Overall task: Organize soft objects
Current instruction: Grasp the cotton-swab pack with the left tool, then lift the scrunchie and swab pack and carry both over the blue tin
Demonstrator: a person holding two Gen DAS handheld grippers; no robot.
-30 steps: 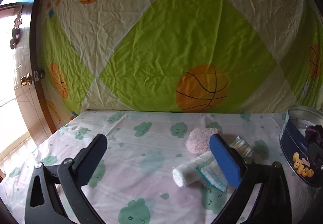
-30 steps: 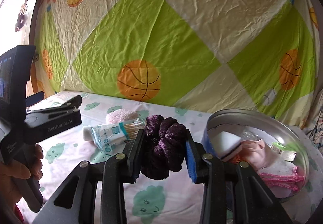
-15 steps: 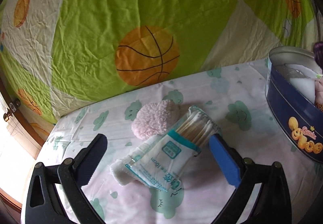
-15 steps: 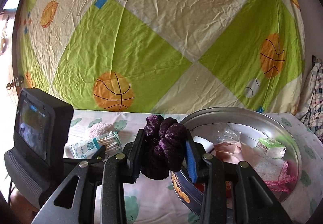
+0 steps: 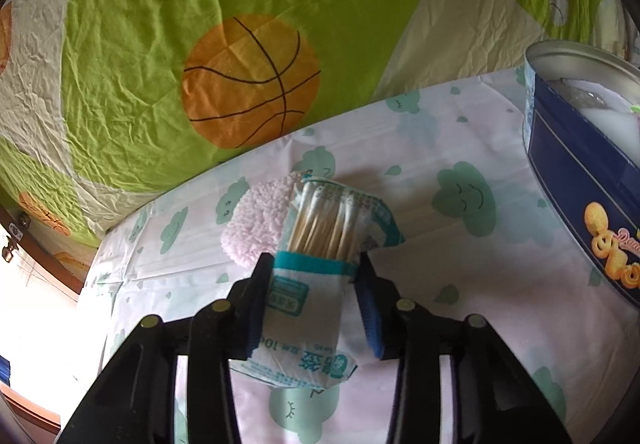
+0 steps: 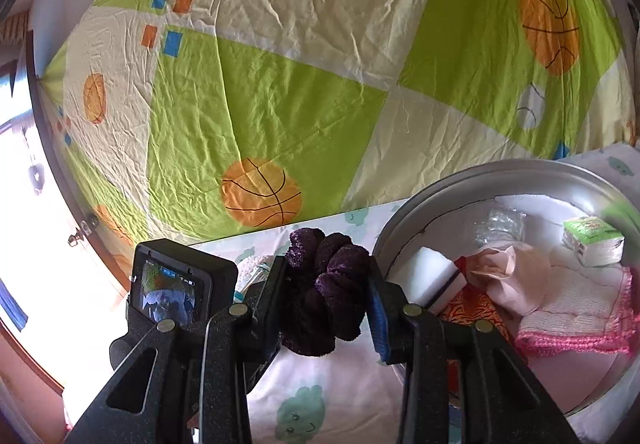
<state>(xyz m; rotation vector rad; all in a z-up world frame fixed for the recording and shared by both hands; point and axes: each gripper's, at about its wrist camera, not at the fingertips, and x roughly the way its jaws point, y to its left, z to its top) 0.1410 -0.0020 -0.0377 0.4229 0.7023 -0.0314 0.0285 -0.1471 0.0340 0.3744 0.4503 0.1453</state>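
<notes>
My left gripper (image 5: 314, 286) is shut on a teal-and-white pack of cotton swabs (image 5: 320, 256) above the cloud-print table cover. A fluffy pink pad (image 5: 256, 220) lies just behind the pack. My right gripper (image 6: 328, 296) is shut on a dark purple scrunchie (image 6: 326, 290) and holds it at the left rim of the round blue cookie tin (image 6: 400, 228). The tin (image 5: 576, 180) also shows at the right of the left wrist view. Inside it lie a white sponge (image 6: 436, 276), a pink pouch (image 6: 512, 276) and a pink-edged cloth (image 6: 580, 316).
A green and cream basketball-print sheet (image 5: 248, 44) hangs behind the table. The left gripper's camera body (image 6: 176, 284) sits at the left of the right wrist view. A small tissue pack (image 6: 592, 244) lies in the tin. A wooden door frame (image 5: 24, 228) is at the far left.
My left gripper moved down to the swab pack and shut on it. My right gripper carried the scrunchie right, up to the tin's rim.
</notes>
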